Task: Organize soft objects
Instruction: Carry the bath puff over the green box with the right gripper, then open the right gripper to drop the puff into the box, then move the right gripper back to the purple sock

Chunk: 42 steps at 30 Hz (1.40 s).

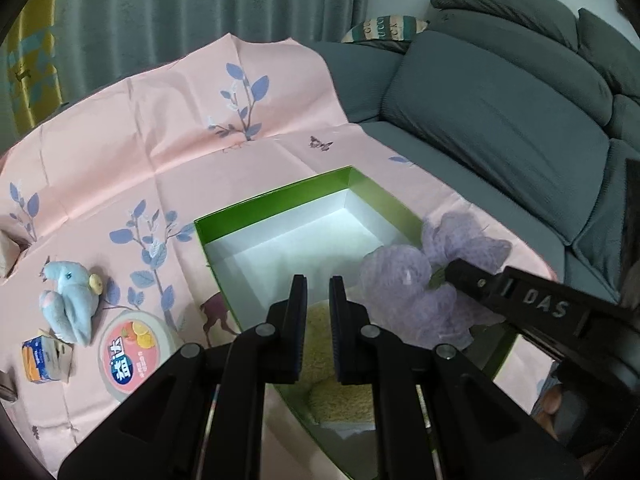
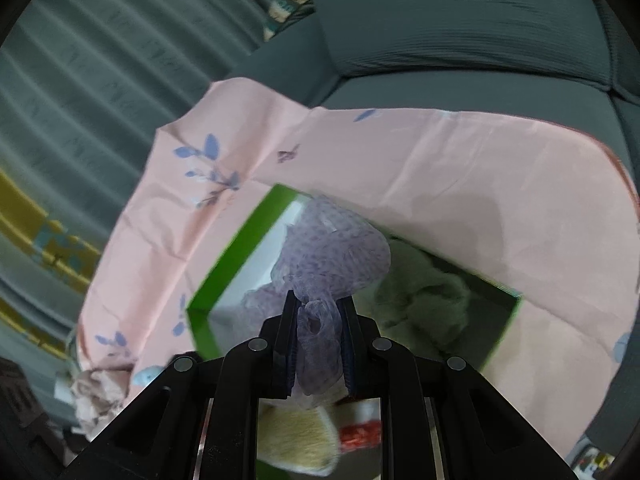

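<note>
A green box [image 1: 276, 206] with a white inside sits open on the pink cloth. My right gripper [image 2: 318, 312] is shut on a lilac mesh bow [image 2: 336, 252] and holds it above the box [image 2: 236, 252]; the bow also shows in the left wrist view [image 1: 416, 280] over the box's right side, with the right gripper [image 1: 452, 270] coming in from the right. A cream fuzzy toy [image 1: 340, 392] lies in the box's near end. My left gripper [image 1: 318, 284] hovers above the box with its jaws a little apart and empty. A blue plush elephant [image 1: 70, 300] lies on the cloth at left.
A round tub with a pink label [image 1: 134, 350] and a small orange-and-blue carton [image 1: 44, 360] sit left of the box. The pink cloth [image 1: 180, 120] covers a grey sofa [image 1: 500, 112]. Teal curtains [image 1: 180, 8] hang behind.
</note>
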Motion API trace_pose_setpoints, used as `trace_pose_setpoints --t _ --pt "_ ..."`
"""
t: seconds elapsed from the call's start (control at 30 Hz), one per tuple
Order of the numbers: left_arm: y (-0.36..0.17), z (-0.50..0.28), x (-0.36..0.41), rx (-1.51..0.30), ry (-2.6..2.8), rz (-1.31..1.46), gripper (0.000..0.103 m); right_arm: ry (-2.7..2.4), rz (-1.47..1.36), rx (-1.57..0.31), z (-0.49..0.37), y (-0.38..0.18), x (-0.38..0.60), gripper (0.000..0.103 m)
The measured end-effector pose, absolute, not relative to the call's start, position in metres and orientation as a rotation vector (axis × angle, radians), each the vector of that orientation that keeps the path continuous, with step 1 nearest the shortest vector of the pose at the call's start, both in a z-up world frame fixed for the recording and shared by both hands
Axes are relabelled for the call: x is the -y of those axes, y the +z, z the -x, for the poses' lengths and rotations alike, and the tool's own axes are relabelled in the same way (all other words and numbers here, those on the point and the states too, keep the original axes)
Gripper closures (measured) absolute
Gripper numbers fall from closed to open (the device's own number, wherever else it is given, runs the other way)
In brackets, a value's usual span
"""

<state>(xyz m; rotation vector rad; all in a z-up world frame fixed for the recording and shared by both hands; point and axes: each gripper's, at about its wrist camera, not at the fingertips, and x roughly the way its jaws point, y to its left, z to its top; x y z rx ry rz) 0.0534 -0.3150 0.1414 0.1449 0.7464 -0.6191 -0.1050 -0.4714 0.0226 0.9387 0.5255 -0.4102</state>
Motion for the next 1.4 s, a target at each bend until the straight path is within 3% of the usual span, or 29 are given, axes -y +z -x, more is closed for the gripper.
trace_pose_setpoints --t 0.53,0.63,0.7,0.8,0.9,1.0,1.1,1.4 --pt "0.158 -0.039 0.297 -0.736 -0.625 -0.077 0.094 -0.39 -0.911 -0.533 0.099 0.026 0.469 0.082" --pt "0.165 -0.034 0.276 -0.733 -0.628 -0.016 0.09 -0.389 -0.883 -0.52 0.1 0.033 0.462 0.059" --pt "0.17 -0.03 0.265 -0.72 -0.622 0.001 0.075 -0.378 -0.847 -0.516 0.097 0.038 0.455 0.042" --pt "0.18 -0.022 0.246 -0.684 -0.592 0.012 0.055 -0.371 -0.771 -0.507 0.094 0.05 0.44 0.028" --pt "0.19 -0.014 0.225 -0.645 -0.568 0.018 0.039 -0.396 -0.689 -0.483 0.096 0.064 0.424 0.015" --pt "0.198 -0.008 0.201 -0.611 -0.53 0.03 0.028 -0.399 -0.635 -0.455 0.097 0.078 0.409 0.013" --pt "0.202 -0.004 0.173 -0.601 -0.497 0.058 0.021 -0.375 -0.597 -0.442 0.097 0.088 0.395 0.013" --pt "0.192 -0.005 0.077 -0.653 -0.262 0.089 0.019 -0.202 -0.501 -0.419 0.091 0.115 0.335 0.013"
